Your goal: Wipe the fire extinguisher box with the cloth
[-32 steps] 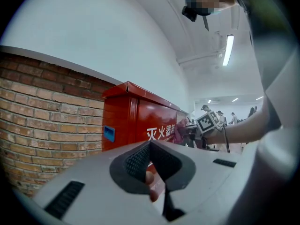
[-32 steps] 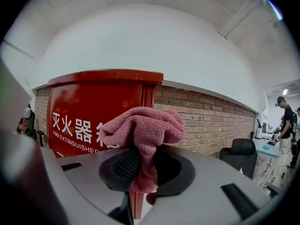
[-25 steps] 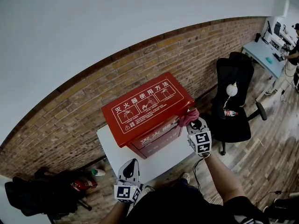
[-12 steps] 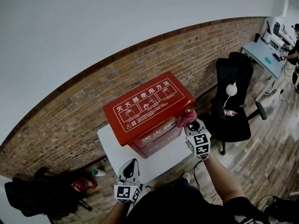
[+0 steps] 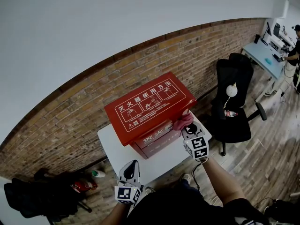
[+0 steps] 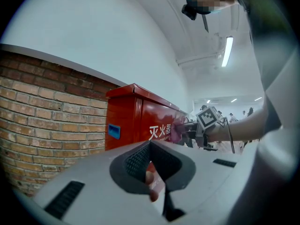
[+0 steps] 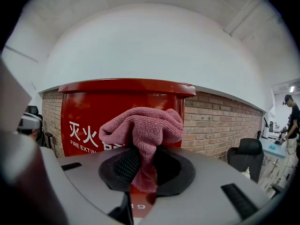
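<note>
Fire extinguisher box point(image 5: 150, 108) is set on the desk point(image 5: 165, 161). The cloth point(image 7: 143, 125) is pinched at its front corner by the right hand-held gripper point(image 7: 140, 172). The left hand-held gripper point(image 6: 150, 172) is pressed together, empty. The cloth could be snagged and pulled loose by the lid point(image 5: 140, 93) overhang.

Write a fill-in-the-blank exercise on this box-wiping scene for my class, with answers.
The right gripper holds the cloth against the ____ fire extinguisher box.
The left gripper holds ____.
The box stands on a ____ table.
Behind it runs a ____ wall.
Missing words: red; nothing; white; brick.
</note>
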Demonstrator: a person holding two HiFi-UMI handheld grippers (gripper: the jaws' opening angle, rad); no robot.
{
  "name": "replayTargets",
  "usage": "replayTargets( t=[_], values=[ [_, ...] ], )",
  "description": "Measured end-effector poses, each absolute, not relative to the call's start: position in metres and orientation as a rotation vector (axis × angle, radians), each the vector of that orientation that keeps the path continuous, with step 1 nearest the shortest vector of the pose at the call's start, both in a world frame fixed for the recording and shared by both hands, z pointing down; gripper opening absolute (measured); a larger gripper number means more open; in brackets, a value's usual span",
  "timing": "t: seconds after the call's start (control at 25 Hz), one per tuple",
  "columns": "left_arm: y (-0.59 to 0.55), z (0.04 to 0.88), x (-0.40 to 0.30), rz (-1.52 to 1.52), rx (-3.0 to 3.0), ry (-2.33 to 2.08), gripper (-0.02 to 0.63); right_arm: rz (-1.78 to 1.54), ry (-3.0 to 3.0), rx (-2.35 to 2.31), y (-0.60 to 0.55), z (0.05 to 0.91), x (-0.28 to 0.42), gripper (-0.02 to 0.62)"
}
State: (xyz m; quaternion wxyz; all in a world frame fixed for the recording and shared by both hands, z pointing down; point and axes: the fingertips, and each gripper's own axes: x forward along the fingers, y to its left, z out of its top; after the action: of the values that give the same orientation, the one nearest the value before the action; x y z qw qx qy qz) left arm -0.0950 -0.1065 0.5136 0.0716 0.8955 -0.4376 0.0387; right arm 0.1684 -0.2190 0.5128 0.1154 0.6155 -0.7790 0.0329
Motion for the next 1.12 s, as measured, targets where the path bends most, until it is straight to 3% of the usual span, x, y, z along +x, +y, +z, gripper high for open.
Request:
replayTargets(
  t=[1.12],
  values=[
    [-0.104,0.517,-0.112,0.099,2.698,-1.303,0.017,0.105,-2.320,1.729,-0.209,0.517,0.120,0.081]
  ],
)
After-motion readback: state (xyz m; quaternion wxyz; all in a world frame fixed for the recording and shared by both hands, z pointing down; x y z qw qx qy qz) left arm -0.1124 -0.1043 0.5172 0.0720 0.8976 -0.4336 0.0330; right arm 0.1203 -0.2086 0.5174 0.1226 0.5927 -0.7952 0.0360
